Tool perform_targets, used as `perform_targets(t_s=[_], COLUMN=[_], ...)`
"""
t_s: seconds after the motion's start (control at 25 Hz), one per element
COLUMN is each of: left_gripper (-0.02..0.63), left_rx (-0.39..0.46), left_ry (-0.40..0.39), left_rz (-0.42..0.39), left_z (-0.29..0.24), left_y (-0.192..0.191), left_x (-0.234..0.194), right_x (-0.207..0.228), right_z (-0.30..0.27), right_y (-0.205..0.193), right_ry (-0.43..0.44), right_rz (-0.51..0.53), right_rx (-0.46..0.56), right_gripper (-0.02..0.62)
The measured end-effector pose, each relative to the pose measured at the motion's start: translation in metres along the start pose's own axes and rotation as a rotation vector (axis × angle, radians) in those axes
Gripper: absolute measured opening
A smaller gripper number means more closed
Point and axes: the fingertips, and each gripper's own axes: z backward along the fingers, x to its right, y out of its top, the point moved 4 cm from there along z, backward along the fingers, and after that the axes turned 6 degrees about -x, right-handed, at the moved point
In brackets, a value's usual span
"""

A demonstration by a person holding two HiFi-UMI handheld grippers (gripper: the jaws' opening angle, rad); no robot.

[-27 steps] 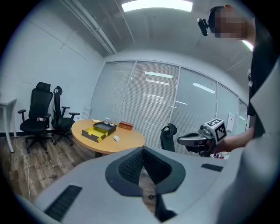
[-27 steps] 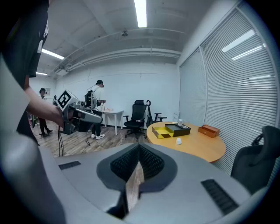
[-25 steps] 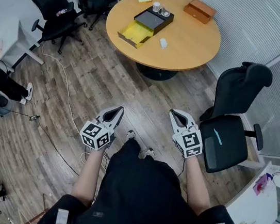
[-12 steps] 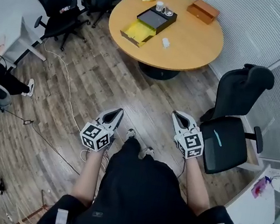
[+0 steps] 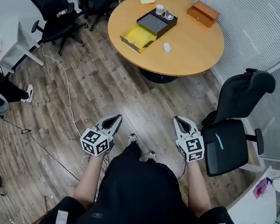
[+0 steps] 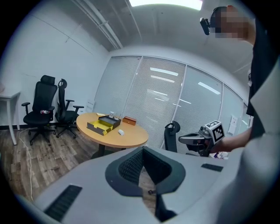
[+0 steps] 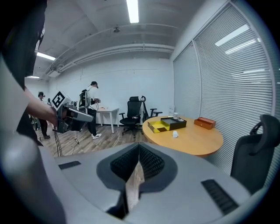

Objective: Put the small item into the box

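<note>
An open box (image 5: 148, 27), black with a yellow half, lies on the round wooden table (image 5: 190, 54) far ahead of me. The small white item (image 5: 167, 47) sits on the tabletop just right of the box. My left gripper (image 5: 116, 118) and right gripper (image 5: 179, 121) are held close to my body over the wood floor, well short of the table, both shut and empty. The left gripper view shows its jaws (image 6: 142, 148) closed, with the box (image 6: 103, 125) and item (image 6: 120, 132) in the distance. In the right gripper view the jaws (image 7: 138, 145) meet too, facing the box (image 7: 167, 124) and the item (image 7: 175, 134).
A brown wooden case (image 5: 202, 13) and cups (image 5: 159, 8) stand at the table's far side. One black office chair (image 5: 234, 125) is close on my right, and others (image 5: 56, 7) stand at the far left. A cable (image 5: 67, 90) trails over the floor. People stand in the background (image 7: 92, 105).
Both grippers sit slightly lower in the head view and stay shut. The table has drifted a little to the right in view.
</note>
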Motion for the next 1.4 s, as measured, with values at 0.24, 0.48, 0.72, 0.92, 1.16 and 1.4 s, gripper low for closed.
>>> perform_targets(t_s=[0.24, 0.48, 0.72, 0.92, 1.16, 1.4], left_gripper=[0.006, 0.006, 0.006, 0.006, 0.006, 0.006], left_rx=[0.001, -0.013, -0.025, -0.022, -0.027, -0.029], left_ry=[-0.018, -0.052, -0.079, -0.082, -0.070, -0.030], left_rz=[-0.004, 0.006, -0.003, -0.008, 0.008, 0.033], left_z=[-0.009, -0.017, -0.016, -0.016, -0.016, -0.019], left_y=[0.014, 0.020, 0.032, 0.041, 0.043, 0.043], left_x=[-0.038, -0.073, -0.108, -0.125, -0.138, -0.155], right_x=[-0.003, -0.004, -0.001, -0.002, 0.001, 0.013], right_z=[-0.033, -0.069, -0.093, -0.104, -0.124, -0.151], right_y=[0.018, 0.039, 0.052, 0.053, 0.058, 0.064], right_ry=[0.015, -0.001, -0.057, -0.071, -0.056, -0.022], right_rz=[-0.001, 0.016, -0.003, -0.022, -0.020, -0.012], right_rx=[0.001, -0.006, -0.003, -0.016, -0.030, -0.036], right_gripper=[0.005, 0.005, 0.005, 0.005, 0.005, 0.005])
